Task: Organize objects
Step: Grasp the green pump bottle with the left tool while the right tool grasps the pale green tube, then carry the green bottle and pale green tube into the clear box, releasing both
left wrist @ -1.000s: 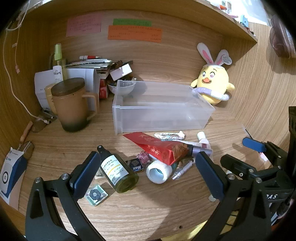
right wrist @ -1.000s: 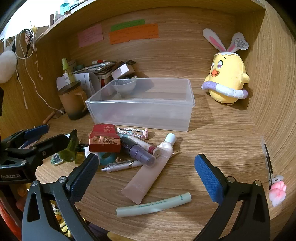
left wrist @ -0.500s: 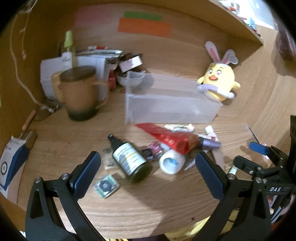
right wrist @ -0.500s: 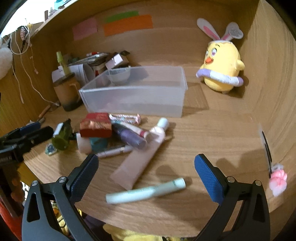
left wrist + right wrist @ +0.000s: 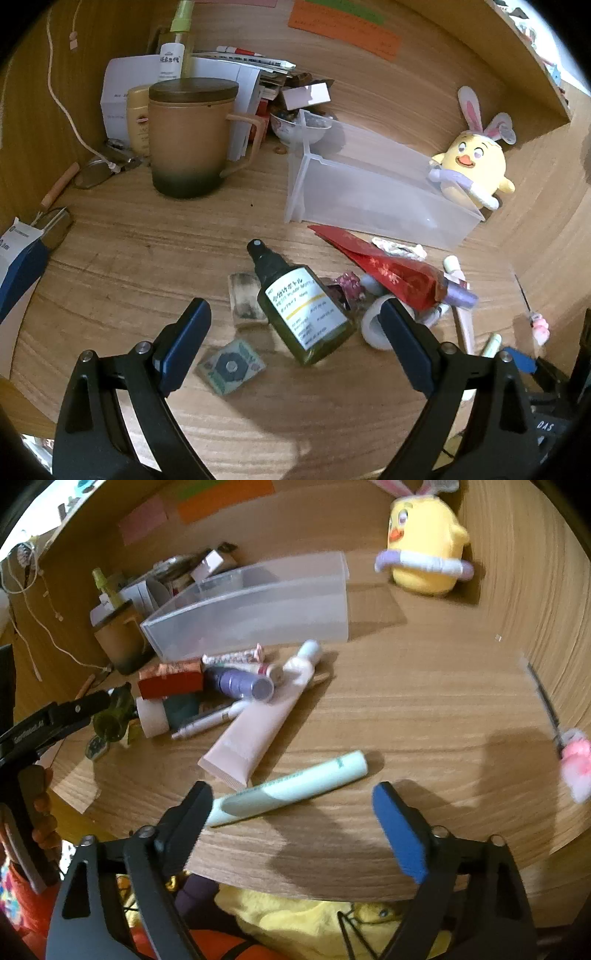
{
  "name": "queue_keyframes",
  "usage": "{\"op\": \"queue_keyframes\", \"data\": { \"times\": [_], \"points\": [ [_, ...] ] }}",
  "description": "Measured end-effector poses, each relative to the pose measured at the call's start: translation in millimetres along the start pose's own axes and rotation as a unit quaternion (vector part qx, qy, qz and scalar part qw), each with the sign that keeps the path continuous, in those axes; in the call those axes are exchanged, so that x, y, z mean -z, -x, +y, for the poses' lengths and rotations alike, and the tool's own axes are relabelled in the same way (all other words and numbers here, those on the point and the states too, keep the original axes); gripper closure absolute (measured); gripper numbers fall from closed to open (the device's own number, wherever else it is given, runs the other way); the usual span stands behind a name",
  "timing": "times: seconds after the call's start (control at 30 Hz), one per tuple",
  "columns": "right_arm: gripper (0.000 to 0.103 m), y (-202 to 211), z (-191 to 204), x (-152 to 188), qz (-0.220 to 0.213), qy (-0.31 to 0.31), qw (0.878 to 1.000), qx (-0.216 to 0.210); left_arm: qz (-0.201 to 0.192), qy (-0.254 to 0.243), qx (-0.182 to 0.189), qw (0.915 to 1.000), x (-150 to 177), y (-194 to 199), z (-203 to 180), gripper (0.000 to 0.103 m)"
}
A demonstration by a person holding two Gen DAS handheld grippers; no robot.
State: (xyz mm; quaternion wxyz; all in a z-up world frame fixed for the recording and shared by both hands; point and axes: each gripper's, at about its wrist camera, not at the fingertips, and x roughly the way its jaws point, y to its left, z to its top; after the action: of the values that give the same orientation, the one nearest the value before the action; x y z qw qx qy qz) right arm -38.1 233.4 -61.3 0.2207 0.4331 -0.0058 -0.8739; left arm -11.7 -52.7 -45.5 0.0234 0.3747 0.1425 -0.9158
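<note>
A clear plastic bin stands empty on the wooden desk. Loose items lie in front of it: a dark green spray bottle, a red pouch, a white tape roll, a small square packet, a pink tube, a purple bottle and a pale green tube. My left gripper is open, its fingers either side of the green bottle, just above it. My right gripper is open just above and in front of the pale green tube.
A brown lidded mug stands back left beside papers, bottles and a bowl. A yellow plush chick sits at the back right. A pink hair clip lies at the far right. The desk's front edge is close.
Both grippers have moved forward and down toward the desk. The left now frames the green bottle; the right has closed in on the pale green tube. Both stay open.
</note>
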Motion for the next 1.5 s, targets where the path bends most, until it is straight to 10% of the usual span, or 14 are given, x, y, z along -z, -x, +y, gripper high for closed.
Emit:
{"op": "queue_keyframes", "data": {
  "times": [0.73,1.5],
  "points": [
    [0.088,-5.5,1.0,-5.4,-0.016,0.050,0.997,0.055,-0.001,-0.015,-0.040,0.9991,2.2,-22.1,-3.2,0.062],
    [0.089,27.2,5.9,-73.3,-0.134,0.060,0.988,0.044,-0.078,-0.062,-0.023,0.9947,-35.9,21.1,-35.1,0.062]
  ]
}}
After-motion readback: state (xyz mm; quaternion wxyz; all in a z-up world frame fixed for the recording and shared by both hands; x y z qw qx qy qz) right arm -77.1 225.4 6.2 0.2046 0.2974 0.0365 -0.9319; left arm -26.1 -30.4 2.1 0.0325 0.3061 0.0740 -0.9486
